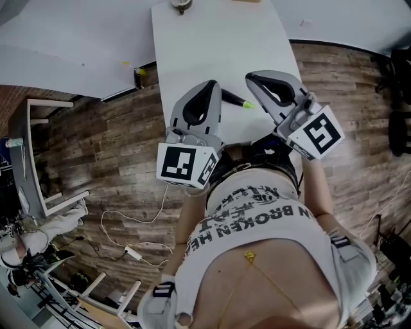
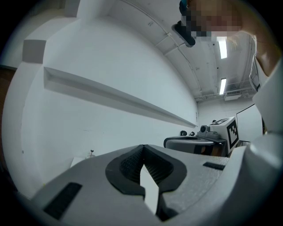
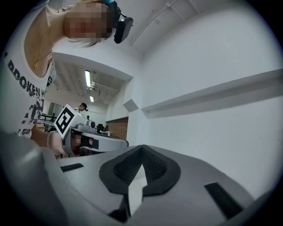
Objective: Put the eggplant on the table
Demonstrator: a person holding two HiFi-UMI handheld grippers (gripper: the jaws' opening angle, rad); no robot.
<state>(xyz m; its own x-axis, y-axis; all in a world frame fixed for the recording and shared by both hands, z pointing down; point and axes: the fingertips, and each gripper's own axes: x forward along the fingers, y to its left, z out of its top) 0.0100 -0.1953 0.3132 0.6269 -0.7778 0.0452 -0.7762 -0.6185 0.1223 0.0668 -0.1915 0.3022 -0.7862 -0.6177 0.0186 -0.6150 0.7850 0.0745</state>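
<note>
Eggplant (image 1: 233,99), dark with its green stem end pointing right, is lying on the white worktop (image 1: 212,45), between the two grippers and partly hidden by the left one. Left gripper (image 1: 210,84) and right gripper (image 1: 252,77) are hovering over the near part of the worktop, both pointing toward its far end. Jaws of each are clenching together with nothing between them. Small round object (image 1: 182,5) is sitting at the far edge. Wooden floor (image 1: 115,141) is showing on both sides.
</note>
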